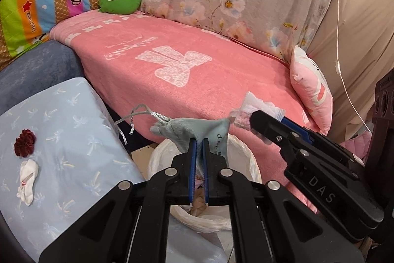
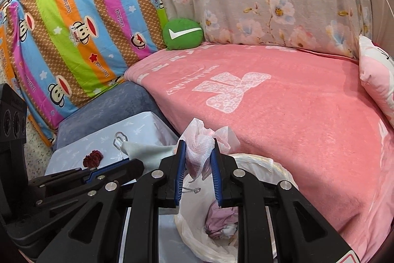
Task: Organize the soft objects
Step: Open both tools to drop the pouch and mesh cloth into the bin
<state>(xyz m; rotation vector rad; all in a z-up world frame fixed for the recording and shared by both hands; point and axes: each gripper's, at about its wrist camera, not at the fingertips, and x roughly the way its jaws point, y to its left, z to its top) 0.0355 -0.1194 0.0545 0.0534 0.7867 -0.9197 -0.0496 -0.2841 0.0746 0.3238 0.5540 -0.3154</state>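
Two grippers over the bag-lined basket. Left wrist view: my left gripper pinches the grey-green drawstring pouch, jaws narrow. Right wrist view: my right gripper clamps a white-pink mesh bundle above the basket, beside the pink blanket.

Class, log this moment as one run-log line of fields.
left gripper: shut on grey pouch | right gripper: shut on white mesh bundle | both over lined bin
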